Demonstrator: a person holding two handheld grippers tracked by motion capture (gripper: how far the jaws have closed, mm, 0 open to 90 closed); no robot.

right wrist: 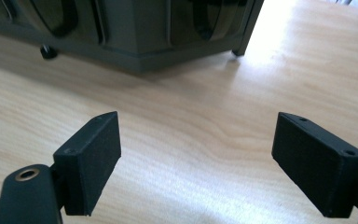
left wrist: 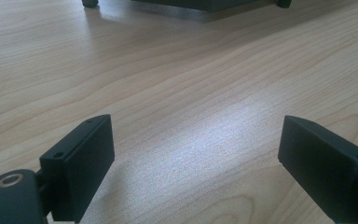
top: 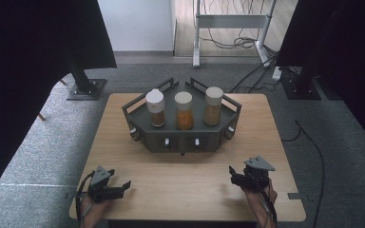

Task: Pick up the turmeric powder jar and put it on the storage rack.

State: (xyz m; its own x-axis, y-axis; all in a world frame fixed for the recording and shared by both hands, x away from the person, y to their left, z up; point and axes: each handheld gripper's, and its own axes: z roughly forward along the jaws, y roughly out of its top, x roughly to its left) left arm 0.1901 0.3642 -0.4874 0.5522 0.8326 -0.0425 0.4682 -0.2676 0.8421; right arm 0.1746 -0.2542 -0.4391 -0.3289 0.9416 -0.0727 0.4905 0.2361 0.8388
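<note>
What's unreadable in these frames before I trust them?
- Jar contents: the three jars in the dark rack are too small in the high view to identify.
- Rack front knobs: too small to read.
- Rack top: cut off by the upper edge in the right claw view and left claw view.

One wooden desk (top: pixel 185 175) carries one dark angular rack (top: pixel 183 137). Three jars stand in the rack: one at the left (top: pixel 155 108), one in the middle (top: pixel 184 110), one at the right (top: pixel 213 106), each with one pale lid. Four small knobs show along the rack's front. Two grippers rest at the near edge, the left gripper (top: pixel 123 186) and the right gripper (top: pixel 233 173), each with two fingers.
</note>
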